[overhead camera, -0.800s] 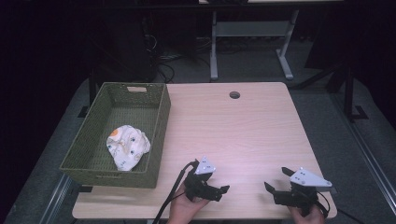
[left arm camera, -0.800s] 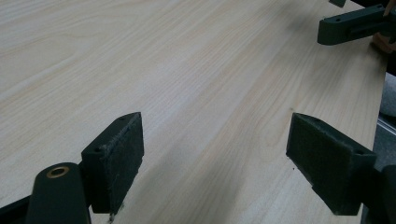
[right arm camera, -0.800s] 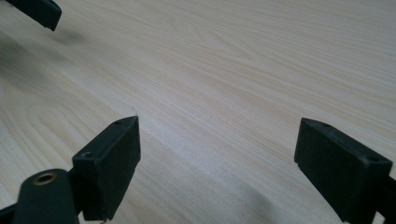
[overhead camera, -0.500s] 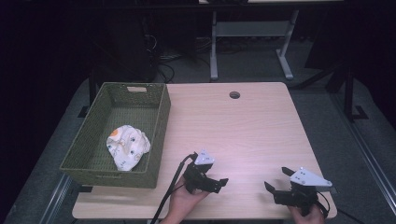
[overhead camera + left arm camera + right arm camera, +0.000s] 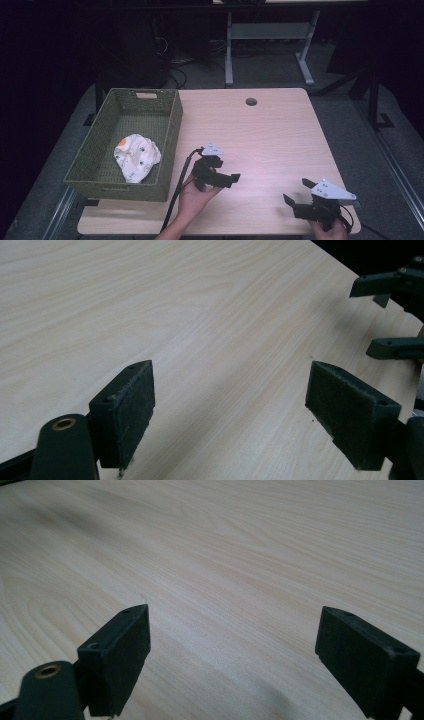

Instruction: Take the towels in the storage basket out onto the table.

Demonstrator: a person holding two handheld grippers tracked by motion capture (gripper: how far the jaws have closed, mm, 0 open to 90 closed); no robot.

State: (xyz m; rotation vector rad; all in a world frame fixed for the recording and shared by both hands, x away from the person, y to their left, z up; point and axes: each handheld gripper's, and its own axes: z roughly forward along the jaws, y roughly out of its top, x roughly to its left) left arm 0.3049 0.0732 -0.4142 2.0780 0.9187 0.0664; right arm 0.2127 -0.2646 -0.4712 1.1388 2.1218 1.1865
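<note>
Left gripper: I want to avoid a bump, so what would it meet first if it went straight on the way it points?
Probably the right gripper, whose jaws sit ahead of the open left gripper; depth is unclear.

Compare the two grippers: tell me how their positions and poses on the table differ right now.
The left gripper sits nearer the table's middle, beside the green basket; the right gripper stays low at the table's near right corner. The left gripper points right, toward the other; the right gripper points left and away from the person. Both have open jaws and hold nothing.
</note>
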